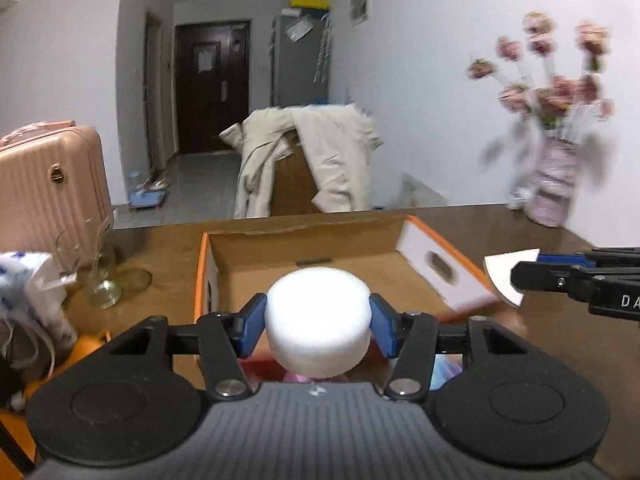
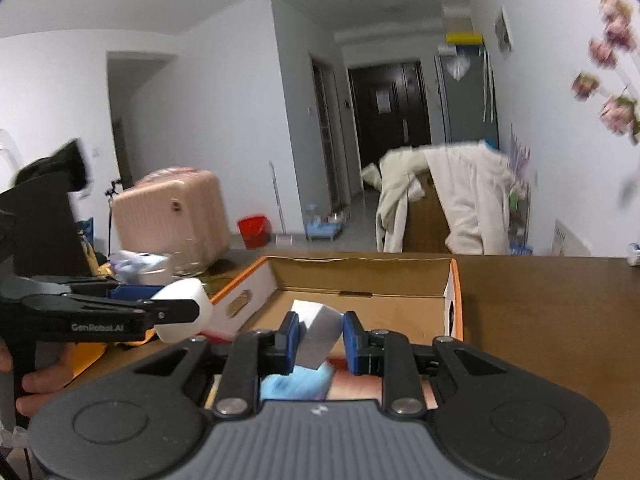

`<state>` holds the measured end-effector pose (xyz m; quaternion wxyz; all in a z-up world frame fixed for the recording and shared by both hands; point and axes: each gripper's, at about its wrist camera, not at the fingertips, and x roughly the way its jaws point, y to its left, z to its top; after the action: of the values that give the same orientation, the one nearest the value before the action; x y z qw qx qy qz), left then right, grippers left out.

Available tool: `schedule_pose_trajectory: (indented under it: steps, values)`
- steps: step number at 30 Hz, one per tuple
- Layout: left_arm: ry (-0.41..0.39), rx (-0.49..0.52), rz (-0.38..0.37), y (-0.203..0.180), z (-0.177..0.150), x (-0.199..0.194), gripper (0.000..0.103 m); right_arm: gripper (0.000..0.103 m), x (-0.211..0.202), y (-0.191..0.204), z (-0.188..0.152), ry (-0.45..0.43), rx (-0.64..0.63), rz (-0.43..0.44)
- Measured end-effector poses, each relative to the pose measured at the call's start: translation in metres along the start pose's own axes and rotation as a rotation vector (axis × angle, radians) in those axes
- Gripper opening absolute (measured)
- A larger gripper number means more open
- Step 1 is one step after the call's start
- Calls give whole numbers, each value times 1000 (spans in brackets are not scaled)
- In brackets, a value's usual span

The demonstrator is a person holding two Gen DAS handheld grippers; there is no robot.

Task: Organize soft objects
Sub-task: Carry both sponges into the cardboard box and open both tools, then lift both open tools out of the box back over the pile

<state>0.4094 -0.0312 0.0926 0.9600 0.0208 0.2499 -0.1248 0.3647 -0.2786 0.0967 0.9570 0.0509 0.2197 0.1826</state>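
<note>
**Both tongs loaded above carton**

Left tongs [image 1: 318,322] clamped on white foam cylinder [image 1: 318,316]. Right tongs [image 2: 320,338] clamped on wedge-shaped foam piece [image 2: 320,332]. Both pieces held above open cardboard box [image 2: 360,276] on brown counter [image 2: 540,300].

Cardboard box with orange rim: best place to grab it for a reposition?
Judging by its shape, grip the open-topped cardboard box with orange rim at the oval hand-hole cutout in its white end wall, coming from outside that end. The wall's thin top edge would also suit a pinch from above.
</note>
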Motion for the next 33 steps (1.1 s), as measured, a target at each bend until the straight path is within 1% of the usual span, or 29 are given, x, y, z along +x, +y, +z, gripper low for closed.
schedule_pose_trajectory:
  steps: [2,3,5,8,9,10,11,13,16,21,23,28,31,33]
  values:
    - [36,4,36,6,20,41,56,23,43,-20,21,53,34,-11]
    - [52,2,71,9,27,61,56,24,69,-31,30,93,53,-26]
    - [81,30,121,15,38,98,56,25,116,-50,42,152,61,-76]
    - [132,30,166,28,48,147,57,25,173,-75,50,220,100,-148]
    - [146,26,169,32,49,159,59,25,189,-82,50,241,110,-154]
    - [158,19,175,36,50,170,63,28,202,-89,51,255,131,-167]
    - [166,12,181,40,50,178,65,44,212,-93,51,260,132,-189]
    - [172,28,183,45,48,186,66,61,224,-93,50,245,105,-226]
    - [161,54,190,47,44,188,74,60,227,-93,50,218,103,-208]
    - [154,46,198,48,50,178,75,62,214,-89,52,202,88,-204]
    - [145,36,205,49,54,166,78,65,205,-83,55,196,73,-203]
    - [97,55,209,47,65,113,78,68,161,-68,67,165,38,-195]
    - [47,58,207,43,74,67,81,69,127,-55,79,138,9,-186]
    - [10,52,206,40,76,33,83,72,98,-46,84,115,0,-173]
